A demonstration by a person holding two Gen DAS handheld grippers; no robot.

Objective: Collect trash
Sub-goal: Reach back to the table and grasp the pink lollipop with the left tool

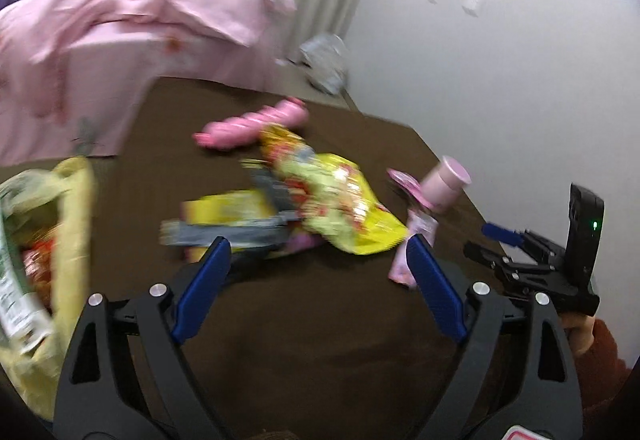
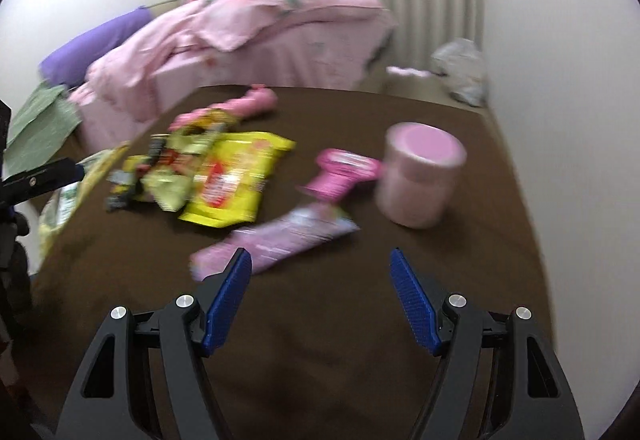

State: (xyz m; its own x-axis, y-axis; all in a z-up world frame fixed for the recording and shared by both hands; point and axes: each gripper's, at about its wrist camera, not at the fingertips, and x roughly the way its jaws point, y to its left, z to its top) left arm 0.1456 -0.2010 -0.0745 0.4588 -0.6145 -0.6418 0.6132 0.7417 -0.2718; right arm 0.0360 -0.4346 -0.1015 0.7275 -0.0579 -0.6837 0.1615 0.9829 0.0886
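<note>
Trash lies in a blurred heap on the brown table [image 1: 320, 320]: yellow snack bags [image 1: 340, 208] [image 2: 232, 176], a pink wrapper [image 2: 280, 240] and a pink cup on its side [image 2: 420, 176] [image 1: 444, 184]. A pale yellow bag [image 1: 60, 240] holding wrappers hangs open at the table's left edge. My left gripper [image 1: 318, 240] is open just short of the heap, nothing between its fingers. My right gripper [image 2: 319, 252] is open too, empty, its left finger close to the pink wrapper's near end. In the left wrist view the right gripper [image 1: 490, 242] shows at the far right.
A bed with a pink quilt [image 1: 120, 20] [image 2: 260, 20] stands behind the table, with a purple pillow [image 2: 92, 48]. A crumpled silver-white bag [image 1: 324, 60] [image 2: 460, 76] lies on the floor by the wall. A long pink object [image 1: 256, 120] rests near the table's far edge.
</note>
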